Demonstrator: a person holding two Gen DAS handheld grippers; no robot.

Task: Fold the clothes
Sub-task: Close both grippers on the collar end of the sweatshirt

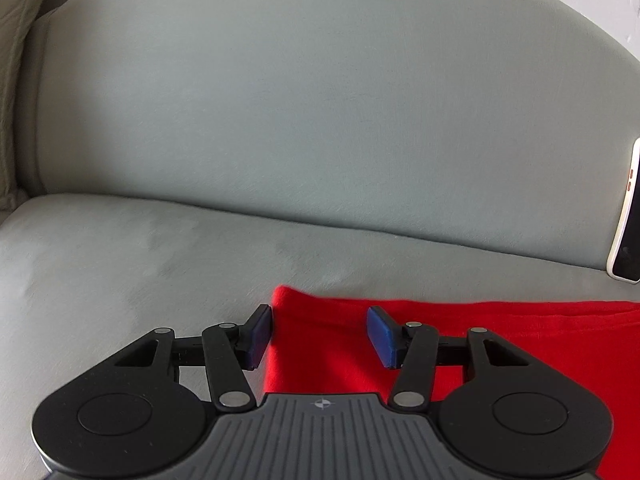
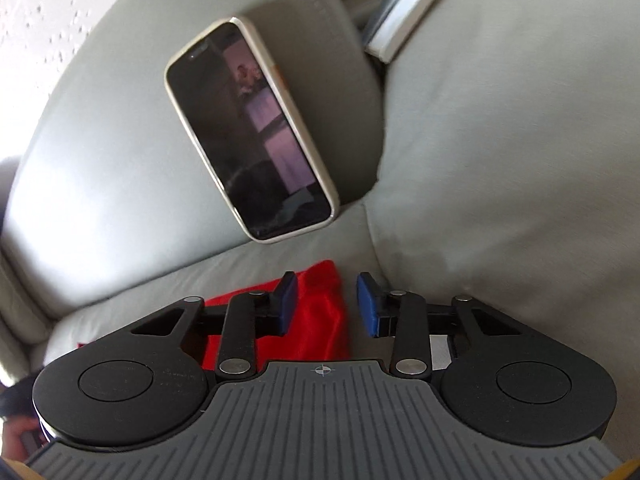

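Grey sofa seat [image 1: 100, 264] carries the red garment [image 1: 500, 344], phone [image 2: 248, 128] propped at 11 o'clock. Both your left gripper [image 1: 320, 338] and right gripper [image 2: 327, 305] hover with jaws spread, empty, over opposite corners; pinch both evenly before lifting.

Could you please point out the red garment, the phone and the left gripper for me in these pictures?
red garment [image 1: 500, 344]: left wrist view, on the flat red cloth lying on the seat.
phone [image 2: 248, 132]: right wrist view, on the middle of its dark screen.
left gripper [image 1: 320, 336]: left wrist view, midway between its blue fingertips.
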